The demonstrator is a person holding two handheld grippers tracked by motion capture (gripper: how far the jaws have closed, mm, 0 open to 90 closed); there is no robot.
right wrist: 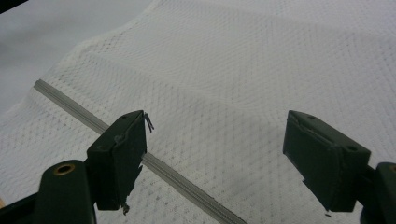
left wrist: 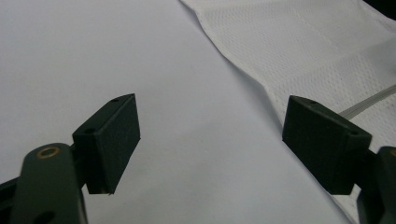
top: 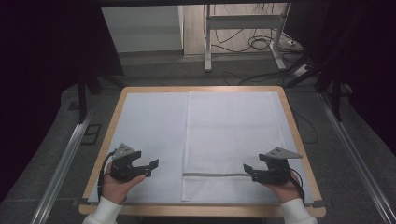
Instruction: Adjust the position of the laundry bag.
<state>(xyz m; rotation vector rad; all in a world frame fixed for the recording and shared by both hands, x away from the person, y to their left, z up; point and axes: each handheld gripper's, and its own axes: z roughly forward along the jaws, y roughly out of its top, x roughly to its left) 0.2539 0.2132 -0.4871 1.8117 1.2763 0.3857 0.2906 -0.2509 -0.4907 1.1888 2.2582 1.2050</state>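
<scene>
I hold a hand-held gripper in each hand over the near edge of the surface [top: 116, 100], which is covered by a pale sheet [top: 149, 135]. My left hand-held gripper [top: 150, 167] hangs over the bare sheet on the left, its jaws spread wide with nothing between them; in the left gripper view they frame plain sheet, and the edge of the white mesh bag [left wrist: 327, 56] runs diagonally just beyond the right-hand jaw. My right hand-held gripper [top: 247, 171] sits at the bag's right near corner, pointing inward toward its middle, jaws likewise wide apart and gripping nothing. The mesh bag [top: 231, 140] lies flat on the right half of the sheet, its long side running away from me, reaching from near the far edge down close to the near edge. A grey zipper [top: 215, 175] crosses it near the end closest to me (it runs from the bag's left edge toward my right hand-held gripper). In the right gripper view the zipper [right wrist: 177, 179] passes diagonally under the left-hand jaw, and the mesh [right wrist: 243, 84] spreads out beyond both jaws, lightly creased. My two hand-held grippers are well apart, one on each side of the bag's near end.
</scene>
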